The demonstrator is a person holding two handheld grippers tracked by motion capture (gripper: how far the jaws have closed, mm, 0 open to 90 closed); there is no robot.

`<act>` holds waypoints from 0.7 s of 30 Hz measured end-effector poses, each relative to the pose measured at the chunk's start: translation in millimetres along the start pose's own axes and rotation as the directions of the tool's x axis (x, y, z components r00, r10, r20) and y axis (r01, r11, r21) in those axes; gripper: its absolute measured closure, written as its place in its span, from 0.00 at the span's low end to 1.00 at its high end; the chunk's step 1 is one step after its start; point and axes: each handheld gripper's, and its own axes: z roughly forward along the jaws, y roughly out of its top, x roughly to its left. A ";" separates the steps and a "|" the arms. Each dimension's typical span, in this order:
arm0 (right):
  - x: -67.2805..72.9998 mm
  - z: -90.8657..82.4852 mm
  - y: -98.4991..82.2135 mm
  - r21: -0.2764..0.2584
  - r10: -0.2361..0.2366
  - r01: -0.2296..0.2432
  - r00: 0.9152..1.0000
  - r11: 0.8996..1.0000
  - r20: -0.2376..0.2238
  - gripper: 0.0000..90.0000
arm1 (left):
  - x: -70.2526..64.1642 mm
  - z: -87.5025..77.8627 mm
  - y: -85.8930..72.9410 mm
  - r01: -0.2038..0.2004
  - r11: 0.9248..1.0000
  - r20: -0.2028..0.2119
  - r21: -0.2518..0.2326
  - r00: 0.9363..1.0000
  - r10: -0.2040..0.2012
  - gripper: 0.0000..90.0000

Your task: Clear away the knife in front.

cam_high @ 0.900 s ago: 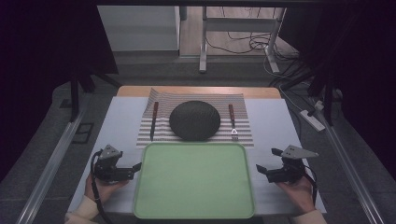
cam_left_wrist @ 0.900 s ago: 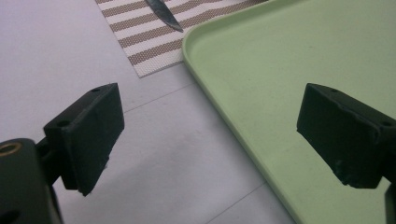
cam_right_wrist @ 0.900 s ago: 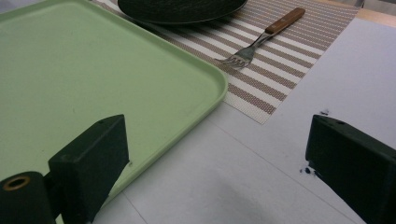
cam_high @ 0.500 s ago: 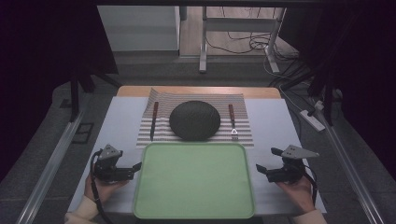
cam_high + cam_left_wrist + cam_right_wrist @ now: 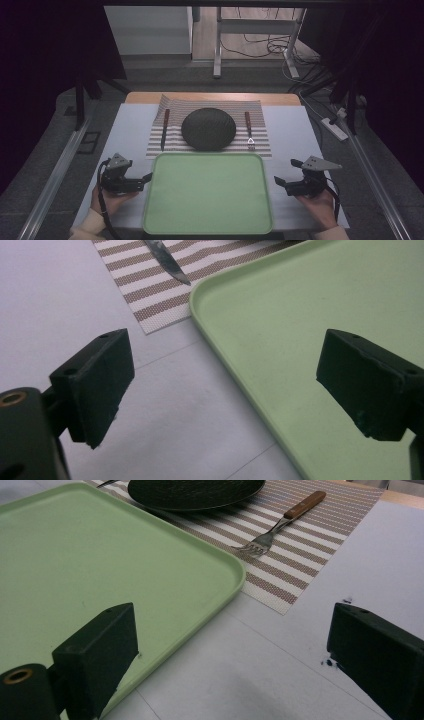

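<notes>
While both sets of jaws stand wide apart and empty, the left gripper [image 5: 145, 177] sits just beside the green tray [image 5: 165, 210], at its left edge, the right gripper [image 5: 278, 181] just beside its right edge; tray lies between them, equally near each

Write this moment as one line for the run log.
left gripper: open, at tray's left edge | right gripper: open, at tray's right edge | green tray: empty, on table | nothing held
</notes>
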 end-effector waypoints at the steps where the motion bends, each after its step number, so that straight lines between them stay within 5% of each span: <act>1: 0.0 -0.1 -0.1 0.001 -0.001 0.001 1.000 1.000 0.001 0.07 | -0.4 -0.8 1.3 0.001 1.000 0.000 -0.003 1.000 -0.001 0.11; 21: 0.5 2.6 -0.9 0.007 -0.004 0.004 1.000 1.000 -0.012 0.07 | -3.9 0.1 38.1 -0.023 1.000 0.010 -0.012 1.000 0.023 0.13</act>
